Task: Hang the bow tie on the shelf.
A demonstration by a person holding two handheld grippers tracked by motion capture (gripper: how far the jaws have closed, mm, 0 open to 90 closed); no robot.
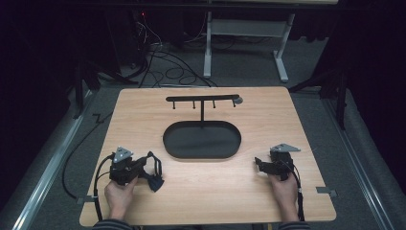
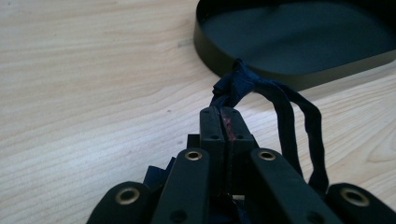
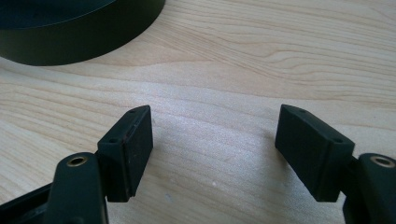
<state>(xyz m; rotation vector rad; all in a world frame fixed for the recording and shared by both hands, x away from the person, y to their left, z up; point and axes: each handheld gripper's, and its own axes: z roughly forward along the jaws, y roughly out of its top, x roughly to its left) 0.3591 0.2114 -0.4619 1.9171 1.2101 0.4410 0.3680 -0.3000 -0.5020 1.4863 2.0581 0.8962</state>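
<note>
Cord [image 2: 280, 107] pinched in the left gripper [image 2: 223, 114] — jaws pressed together on a dark blue fabric loop, knot sticking out just past the tips, two strands looping back down beside the gripper's right-hand arm. More dark fabric is bunched under the gripper body; I can't tell what the item is as a whole. In the high view the left gripper [image 1: 143, 167] sits at the table's near-left corner, held in the person's left hand [image 1: 119, 191], with the loop [image 1: 154, 170] hanging around its nose, close above the wooden table [image 1: 268, 124]; whether the fabric's low end touches the wood I can't tell.

Right gripper [image 3: 212, 151] — jaws wide apart, nothing between them, bare wood grain under the gap. In the high view it rests at the near-right [image 1: 261, 165], in the right hand [image 1: 283, 191].

Black oval tray [image 1: 167, 143] sits mid-table between the two grippers, well apart from both; its rim shows ahead of each gripper's jaws [image 2: 261, 74]. From the tray's far side rises a thin black T-shaped rack [image 1: 202, 98] with small hooks under its crossbar.
</note>
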